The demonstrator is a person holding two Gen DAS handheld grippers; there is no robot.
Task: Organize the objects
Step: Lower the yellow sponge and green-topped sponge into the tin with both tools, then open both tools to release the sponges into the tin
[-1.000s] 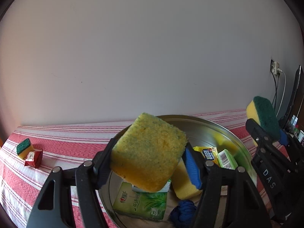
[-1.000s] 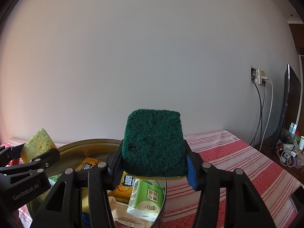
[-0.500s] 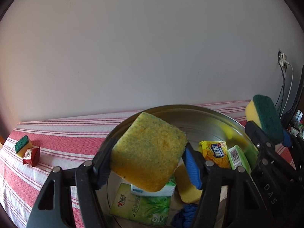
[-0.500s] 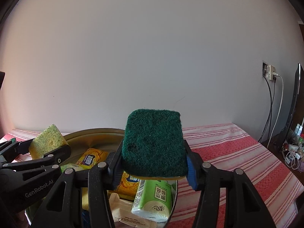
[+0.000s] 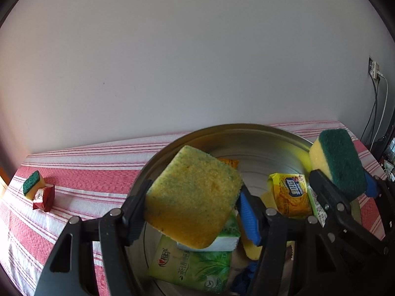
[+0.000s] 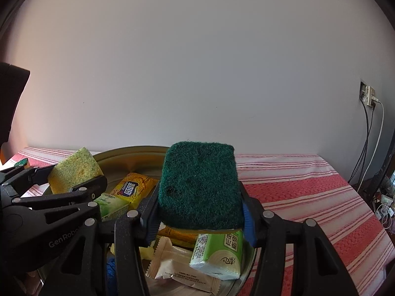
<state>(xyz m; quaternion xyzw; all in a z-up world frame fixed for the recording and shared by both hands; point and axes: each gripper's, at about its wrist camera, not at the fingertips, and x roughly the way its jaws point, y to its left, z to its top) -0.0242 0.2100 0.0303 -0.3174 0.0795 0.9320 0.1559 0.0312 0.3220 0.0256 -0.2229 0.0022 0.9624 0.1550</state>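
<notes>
My left gripper [image 5: 192, 204] is shut on a yellow sponge [image 5: 192, 197], held tilted above the left part of a round metal basin [image 5: 246, 127]. My right gripper [image 6: 198, 212] is shut on a second sponge [image 6: 200, 185], green scouring side up, over the basin's right side [image 6: 128, 149]. In the left wrist view that green-topped sponge [image 5: 340, 162] shows at the right, above the rim. In the right wrist view the yellow sponge [image 6: 74, 170] shows at the left. Inside the basin lie a yellow packet [image 5: 291, 192], green tissue packs [image 5: 195, 266], a beige wrapper [image 6: 177, 264] and something blue [image 5: 246, 271].
A small green-and-yellow sponge [image 5: 33, 183] and a red packet [image 5: 44, 197] lie on the red-striped tablecloth [image 5: 86, 180] at the far left. A plain wall stands behind the table. At the right are a wall socket with cables [image 6: 369, 96] and the table's edge.
Both grippers have tipped downward and moved a little toward the basin, so more of its inside shows. Each still holds its sponge.
</notes>
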